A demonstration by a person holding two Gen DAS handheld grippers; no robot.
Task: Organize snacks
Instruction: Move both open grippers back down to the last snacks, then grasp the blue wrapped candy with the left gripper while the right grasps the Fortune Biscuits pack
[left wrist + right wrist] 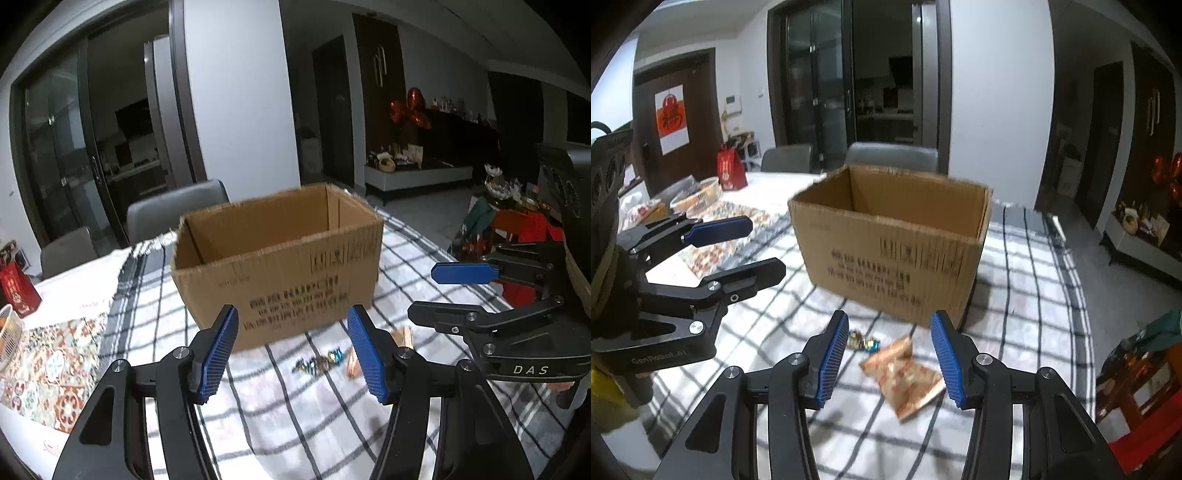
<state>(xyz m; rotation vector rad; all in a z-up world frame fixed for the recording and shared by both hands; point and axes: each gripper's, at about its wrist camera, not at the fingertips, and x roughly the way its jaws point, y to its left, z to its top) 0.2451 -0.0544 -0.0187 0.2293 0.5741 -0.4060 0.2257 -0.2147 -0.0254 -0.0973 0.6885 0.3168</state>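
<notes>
- the step in hand looks like the approach to the first pick: two snacks lie loose on the checked cloth of the desk (1027, 295), and the open cardboard box (894, 236) stands just beyond them, seemingly empty as far as its inside shows.
- right gripper (890, 350) is released, nothing between its blue pads; the orange snack packet (905, 373) lies right ahead of it and a little below, framed between the two fingers.
- left gripper (293, 350) is also unclenched and holds nothing; the foil-wrapped candy (319, 362) lies just ahead between its fingers, slightly toward the right finger.
- the two grippers hang close beside each other, so i would take one snack at a time to keep the fingers from knocking together.
- for the packet: it lies flat and crinkly, so come down steeply, put one pad on each long edge and pinch the raised fold rather than scrape the cloth.
- for the candy: small and slippery, centre it between the pads before closing.
- risk: a low pinch could catch the cloth and drag the box.
- lift clear of the box's near wall before letting go inside.
</notes>
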